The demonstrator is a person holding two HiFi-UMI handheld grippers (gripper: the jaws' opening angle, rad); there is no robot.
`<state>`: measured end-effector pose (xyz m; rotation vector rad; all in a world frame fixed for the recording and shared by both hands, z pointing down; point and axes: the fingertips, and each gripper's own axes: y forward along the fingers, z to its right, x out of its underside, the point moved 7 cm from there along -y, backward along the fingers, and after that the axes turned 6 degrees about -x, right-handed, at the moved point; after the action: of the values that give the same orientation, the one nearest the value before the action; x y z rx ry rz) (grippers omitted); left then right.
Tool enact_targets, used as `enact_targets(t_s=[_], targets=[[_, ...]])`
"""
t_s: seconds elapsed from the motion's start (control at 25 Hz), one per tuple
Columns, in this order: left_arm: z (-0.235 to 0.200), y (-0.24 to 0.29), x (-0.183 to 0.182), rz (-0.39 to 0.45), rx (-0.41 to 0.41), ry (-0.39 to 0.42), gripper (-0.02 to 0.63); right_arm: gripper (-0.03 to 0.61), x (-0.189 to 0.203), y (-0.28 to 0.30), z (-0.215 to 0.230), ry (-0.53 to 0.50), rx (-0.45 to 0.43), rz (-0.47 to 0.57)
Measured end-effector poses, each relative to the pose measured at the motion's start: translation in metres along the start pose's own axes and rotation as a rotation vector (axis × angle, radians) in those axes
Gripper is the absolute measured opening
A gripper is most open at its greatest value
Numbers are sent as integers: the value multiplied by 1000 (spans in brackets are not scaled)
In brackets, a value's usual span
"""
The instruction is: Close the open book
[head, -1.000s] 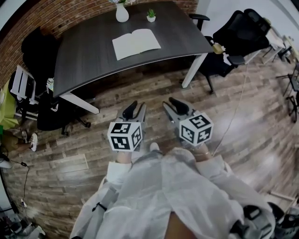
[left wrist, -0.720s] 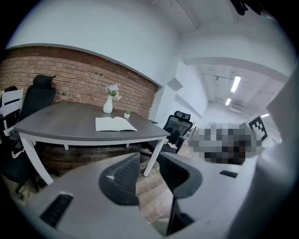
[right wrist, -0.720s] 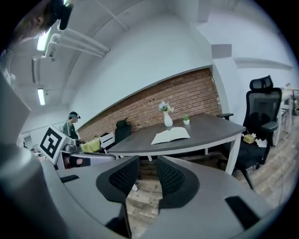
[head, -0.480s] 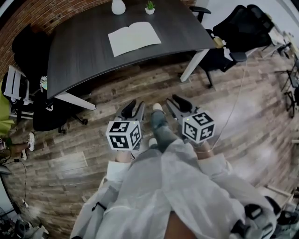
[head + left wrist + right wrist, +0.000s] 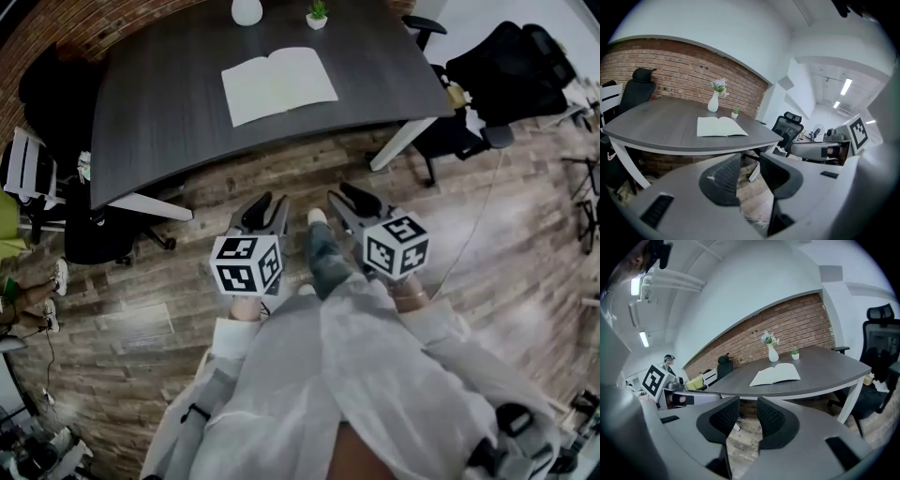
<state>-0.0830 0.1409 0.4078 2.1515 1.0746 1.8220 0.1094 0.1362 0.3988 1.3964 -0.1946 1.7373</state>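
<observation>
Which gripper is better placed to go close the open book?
Left, marginally. In the head view the left gripper lines up straight below the book; the right gripper sits off toward its right page edge. Both are open, empty and short of the table.

Left tool and right tool side by side, jaws apart

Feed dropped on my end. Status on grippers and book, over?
Both empty, jaws apart: left gripper, right gripper, over floor short of table. The open book lies flat on it, untouched. Beyond it, vase and potted plant, out of the way.
</observation>
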Motion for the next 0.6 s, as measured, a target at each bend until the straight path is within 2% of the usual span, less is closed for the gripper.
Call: enact_targets(t_s=[0.6], targets=[[-33,128,-111,-1,-88,0,114,100,-106,101,121,-17,-101,-9]])
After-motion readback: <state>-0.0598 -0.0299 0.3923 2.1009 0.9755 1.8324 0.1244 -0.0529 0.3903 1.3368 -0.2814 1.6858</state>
